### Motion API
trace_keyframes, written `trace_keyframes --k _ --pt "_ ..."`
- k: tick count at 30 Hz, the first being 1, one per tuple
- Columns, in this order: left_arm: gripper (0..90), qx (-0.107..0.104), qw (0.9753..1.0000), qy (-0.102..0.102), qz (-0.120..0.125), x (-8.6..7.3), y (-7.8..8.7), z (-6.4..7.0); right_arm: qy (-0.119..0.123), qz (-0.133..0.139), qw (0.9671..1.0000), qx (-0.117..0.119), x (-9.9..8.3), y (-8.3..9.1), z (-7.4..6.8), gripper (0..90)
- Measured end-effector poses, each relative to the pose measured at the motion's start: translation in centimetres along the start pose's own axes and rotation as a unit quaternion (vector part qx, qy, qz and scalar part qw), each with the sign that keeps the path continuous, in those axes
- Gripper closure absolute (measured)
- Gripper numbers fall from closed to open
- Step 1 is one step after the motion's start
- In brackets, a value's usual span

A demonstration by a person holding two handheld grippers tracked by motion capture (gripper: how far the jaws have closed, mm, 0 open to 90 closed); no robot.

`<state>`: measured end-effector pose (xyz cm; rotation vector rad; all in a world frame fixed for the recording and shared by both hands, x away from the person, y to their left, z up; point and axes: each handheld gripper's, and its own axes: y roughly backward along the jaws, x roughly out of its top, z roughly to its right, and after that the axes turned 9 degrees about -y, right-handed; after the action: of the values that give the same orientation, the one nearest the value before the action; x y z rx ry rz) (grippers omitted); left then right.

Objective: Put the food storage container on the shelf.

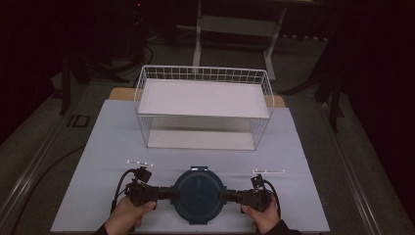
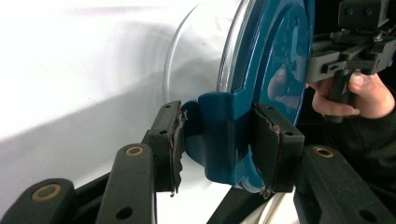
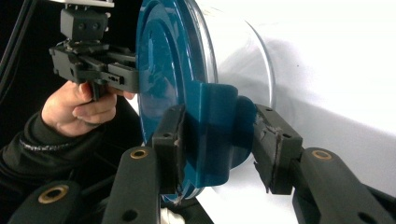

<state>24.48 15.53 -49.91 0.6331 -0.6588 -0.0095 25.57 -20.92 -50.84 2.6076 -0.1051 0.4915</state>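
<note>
We note a round container (image 1: pixel 199 196) with a dark teal lid sitting on the white table (image 1: pixel 98 147) at the near edge, directly in front of the person and between the two grippers. Its body is clear, as the gripper views show under the lid rim.

The left gripper (image 1: pixel 172 194) meets the container at its left side. In the left gripper view, the jaws are narrowed onto the teal latch tab (image 2: pixel 219 135) of the lid, one pad on each face of the tab, touching it. The left hand (image 1: pixel 128 215) holds the tool from below.

The right gripper (image 1: pixel 223 197) meets the container at its right side. In the right gripper view, its jaws bracket the opposite latch tab (image 3: pixel 215 130); the left pad presses on the tab, and the right pad lies against the rounded teal piece behind it. The right hand (image 1: pixel 263 216) grips the handle.

A white wire basket (image 1: pixel 203 105) with two shelves stands farther back on the table, well apart from the container. Two small white strips (image 1: pixel 139 162) (image 1: pixel 268 171) lie on the table, one beyond each gripper.
</note>
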Motion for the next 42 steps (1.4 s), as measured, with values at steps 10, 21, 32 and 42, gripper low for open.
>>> trace_keyframes --k 10,21,32,42 --pt "55.5 0.007 0.9987 -0.036 0.034 1.5 0.8 0.4 0.04 0.014 0.9991 0.001 1.5 0.6 -1.1 57.2" --pt "55.5 0.03 0.9932 -0.081 0.078 4.7 0.9 0.4 0.091 0.047 0.9948 0.006 4.7 1.3 -1.5 57.3" --pt "55.4 0.033 0.9907 -0.094 0.092 8.0 0.0 -1.2 0.109 0.067 0.9918 -0.005 8.4 1.6 -0.9 57.1" --pt "55.3 0.045 0.9878 -0.101 0.11 9.1 -1.6 -3.6 0.106 0.069 0.9918 -0.017 10.7 0.6 1.0 56.9"
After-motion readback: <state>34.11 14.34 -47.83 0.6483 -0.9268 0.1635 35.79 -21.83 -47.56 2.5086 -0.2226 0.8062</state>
